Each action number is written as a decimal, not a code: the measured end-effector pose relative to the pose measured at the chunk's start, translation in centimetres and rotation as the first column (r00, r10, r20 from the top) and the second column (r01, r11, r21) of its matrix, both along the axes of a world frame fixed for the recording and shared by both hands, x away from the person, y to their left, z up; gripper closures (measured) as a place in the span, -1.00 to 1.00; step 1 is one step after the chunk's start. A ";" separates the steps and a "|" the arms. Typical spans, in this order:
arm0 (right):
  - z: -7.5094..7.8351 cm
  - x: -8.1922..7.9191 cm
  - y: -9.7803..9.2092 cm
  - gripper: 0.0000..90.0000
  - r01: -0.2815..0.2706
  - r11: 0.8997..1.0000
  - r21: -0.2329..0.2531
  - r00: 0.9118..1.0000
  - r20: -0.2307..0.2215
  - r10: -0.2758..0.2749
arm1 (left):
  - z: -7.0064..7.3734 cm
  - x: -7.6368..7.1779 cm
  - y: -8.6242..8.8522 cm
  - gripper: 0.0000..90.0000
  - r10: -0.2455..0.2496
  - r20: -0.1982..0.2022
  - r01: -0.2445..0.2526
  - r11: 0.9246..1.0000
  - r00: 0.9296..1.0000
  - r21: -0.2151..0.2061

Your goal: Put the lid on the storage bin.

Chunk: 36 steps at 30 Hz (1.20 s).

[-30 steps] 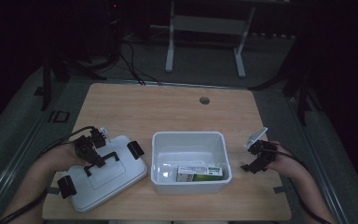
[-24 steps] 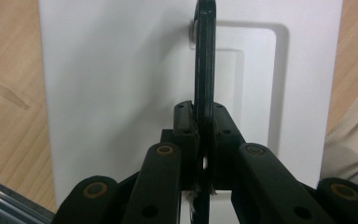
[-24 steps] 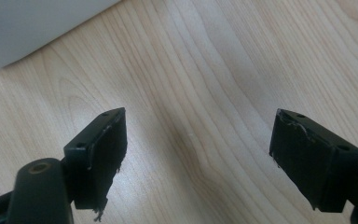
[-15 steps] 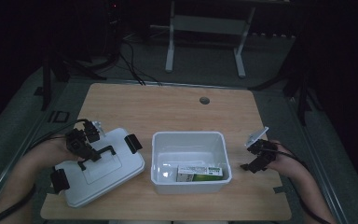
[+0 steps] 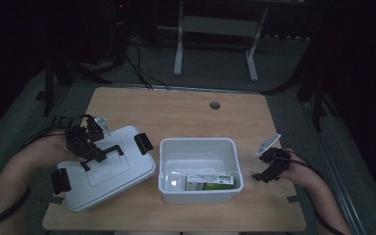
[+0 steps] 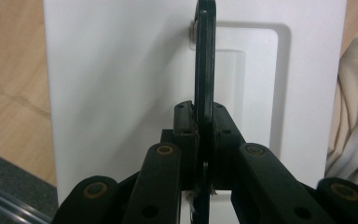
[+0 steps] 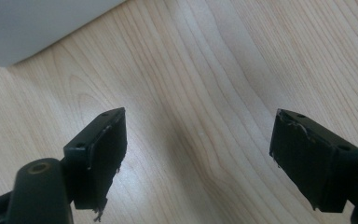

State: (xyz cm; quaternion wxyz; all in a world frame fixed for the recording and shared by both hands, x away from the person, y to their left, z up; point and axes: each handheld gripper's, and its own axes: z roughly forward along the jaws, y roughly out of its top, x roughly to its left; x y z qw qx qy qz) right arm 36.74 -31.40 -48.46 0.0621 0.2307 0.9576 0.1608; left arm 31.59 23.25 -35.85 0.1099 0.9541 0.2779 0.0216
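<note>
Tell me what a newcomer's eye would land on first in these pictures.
First, the white lid lying at the table's left, its black handle pinched between the jaws of the left gripper. Next, the open white bin at the centre, with a green and white box lying inside. The right gripper hangs open over bare wood beside the bin.
</note>
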 end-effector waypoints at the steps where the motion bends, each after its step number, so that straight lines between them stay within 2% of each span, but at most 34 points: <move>1: 0.0 0.0 0.0 -0.59 -0.003 1.000 0.002 1.000 0.002 0.003 | 0.0 0.0 0.0 0.87 0.000 0.000 0.000 1.000 1.000 0.000; 5: 0.1 -0.2 0.2 -0.59 -0.005 1.000 0.007 1.000 0.004 0.005 | 1.3 -0.3 -0.9 0.87 -0.025 0.026 0.025 1.000 0.999 -0.005; 11: 0.1 -0.2 0.3 -0.59 -0.011 1.000 0.009 1.000 0.007 0.011 | 2.2 -0.2 -2.5 0.87 -0.063 0.030 0.063 0.998 0.998 -0.008; 23: -0.1 -0.4 0.3 -0.59 -0.017 1.000 0.016 1.000 0.006 0.017 | 2.6 0.3 -6.4 0.87 -0.144 0.033 0.144 0.989 0.989 -0.022; 25: -0.1 -0.4 0.3 -0.59 -0.019 1.000 0.021 1.000 0.006 0.019 | 2.6 0.3 -6.4 0.87 -0.144 0.033 0.144 0.989 0.989 -0.022; 26: 0.0 -0.5 0.3 -0.59 -0.019 1.000 0.018 1.000 0.011 0.019 | 2.5 0.5 -7.3 0.87 -0.166 0.025 0.167 0.985 0.986 -0.034; 30: 0.1 -0.6 0.3 -0.59 -0.019 1.000 0.021 1.000 0.014 0.019 | 2.5 0.7 -8.1 0.87 -0.179 0.030 0.180 0.983 0.983 -0.028; 32: 0.1 -0.6 0.3 -0.59 -0.020 1.000 0.019 1.000 0.014 0.019 | 2.6 0.8 -8.9 0.87 -0.194 0.028 0.195 0.980 0.981 -0.038; 36: 0.0 -0.6 0.4 -0.59 -0.025 0.999 0.022 1.000 0.012 0.025 | 2.7 1.0 -10.3 0.87 -0.218 0.029 0.219 0.975 0.975 -0.033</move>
